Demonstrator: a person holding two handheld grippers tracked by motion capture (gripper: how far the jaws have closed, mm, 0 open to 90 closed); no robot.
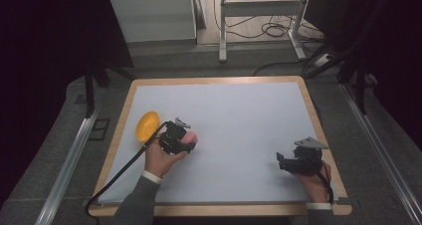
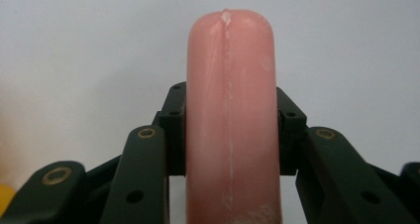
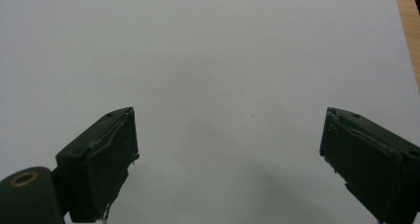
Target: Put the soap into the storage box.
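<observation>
broadly, a wooden-edged table [image 1: 313, 110] covered by a white sheet [image 1: 239, 120] took up the high view, with a yellow bowl [image 1: 146, 126] lying near the sheet's left edge. the left gripper [image 1: 185, 141], held just to the right of the bowl, was clenched on a pink sausage-shaped piece [image 2: 230, 115] that stood up between its jaws in the left gripper view. the right gripper [image 3: 228, 159], near the sheet's right edge, hung over bare sheet with its jaws spread wide and nothing between them.
</observation>
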